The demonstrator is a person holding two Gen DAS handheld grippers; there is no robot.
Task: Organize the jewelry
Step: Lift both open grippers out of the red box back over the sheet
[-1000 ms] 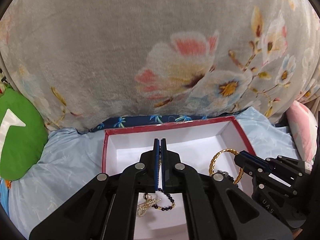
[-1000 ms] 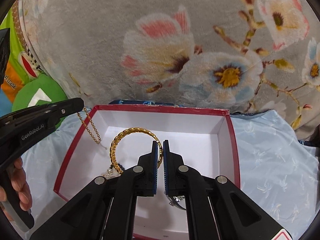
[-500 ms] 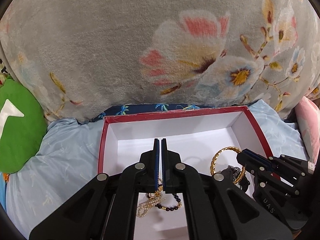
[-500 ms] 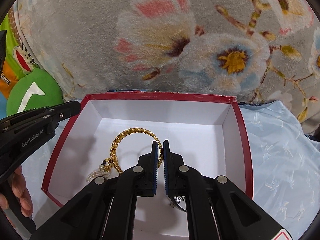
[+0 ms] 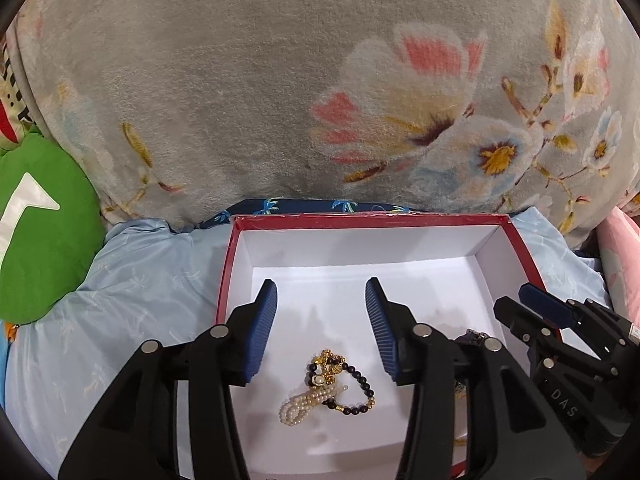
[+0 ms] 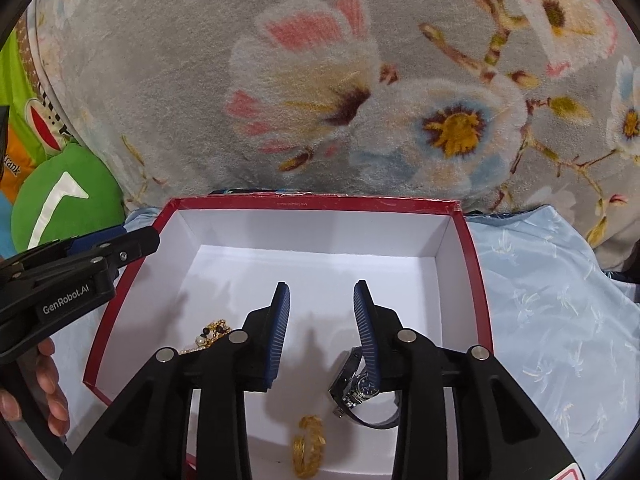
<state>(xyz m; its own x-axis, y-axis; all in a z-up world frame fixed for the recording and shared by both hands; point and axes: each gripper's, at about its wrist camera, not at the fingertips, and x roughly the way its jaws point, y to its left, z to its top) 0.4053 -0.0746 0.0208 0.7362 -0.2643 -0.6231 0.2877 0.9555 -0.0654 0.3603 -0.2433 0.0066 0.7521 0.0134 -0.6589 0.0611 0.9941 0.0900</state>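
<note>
A red-rimmed box (image 5: pixel 360 220) with a white inside lies on the bed. My left gripper (image 5: pixel 320 304) hangs over its left half, jaws opening and nothing between the pads. Under it lies a heap of jewelry (image 5: pixel 328 388): pearls, dark beads and a gold chain. My right gripper (image 6: pixel 321 286) is over the box's (image 6: pixel 312 202) near right part, its jaws also opening and empty. A gold bangle (image 6: pixel 308 452) lies on the floor below it, beside a wristwatch (image 6: pixel 354 384). The right wrist view shows the heap (image 6: pixel 208 332) and left gripper (image 6: pixel 120 248); the left wrist view shows the right gripper (image 5: pixel 536 304).
A grey floral plush blanket (image 5: pixel 280 80) rises right behind the box. A green cushion (image 5: pixel 36 220) lies to the left and a pink pillow (image 5: pixel 620 256) to the right. Light blue sheet (image 6: pixel 560 300) surrounds the box. A hand (image 6: pixel 48 380) holds the left gripper.
Both grippers went from shut to open. The gold chain dropped from the left one onto the heap. The gold bangle fell from the right one to the box floor.
</note>
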